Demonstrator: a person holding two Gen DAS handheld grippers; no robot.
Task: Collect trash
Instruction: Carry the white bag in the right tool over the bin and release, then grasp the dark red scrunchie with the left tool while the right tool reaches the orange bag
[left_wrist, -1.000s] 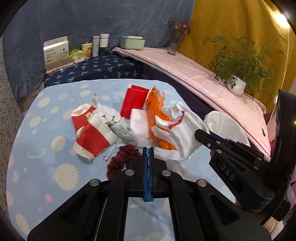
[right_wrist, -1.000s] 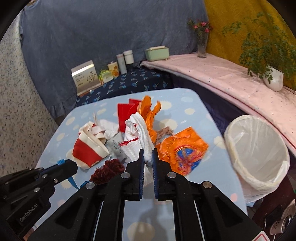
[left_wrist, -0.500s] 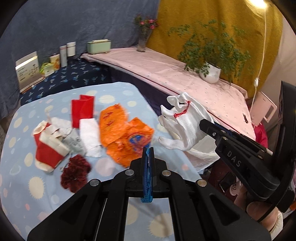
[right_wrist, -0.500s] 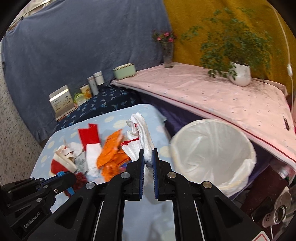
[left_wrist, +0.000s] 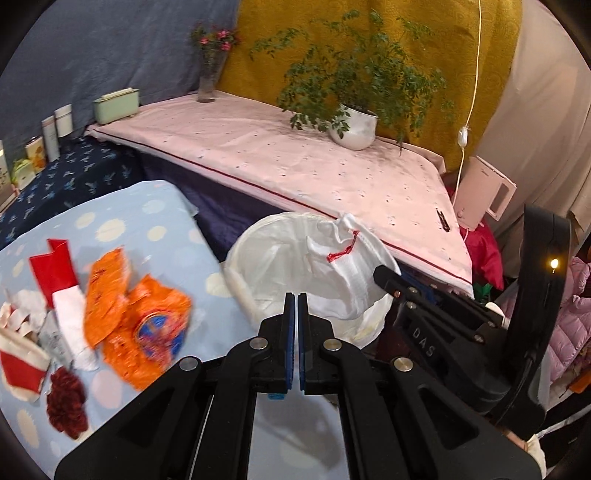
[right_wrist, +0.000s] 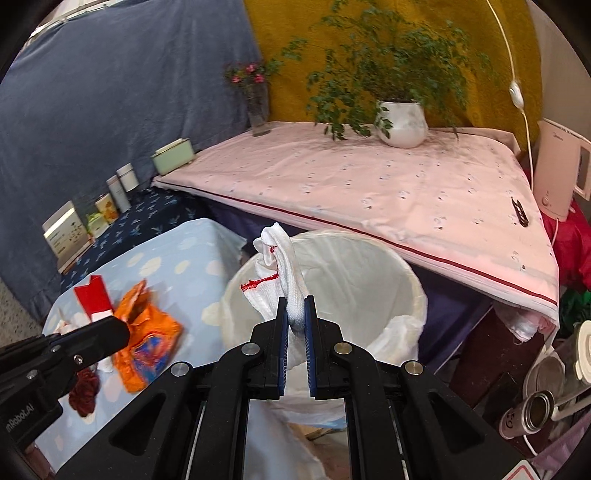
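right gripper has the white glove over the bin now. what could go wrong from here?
1. The white knit glove with red trim is pinched by one end in the right gripper; its loose end hangs near the rim of the white-lined trash bin and may drape over the edge when let go.
2. The thin liner looks slack, so a snagged glove could drag it inward.
3. The shut left gripper is close by, and the two could bump.
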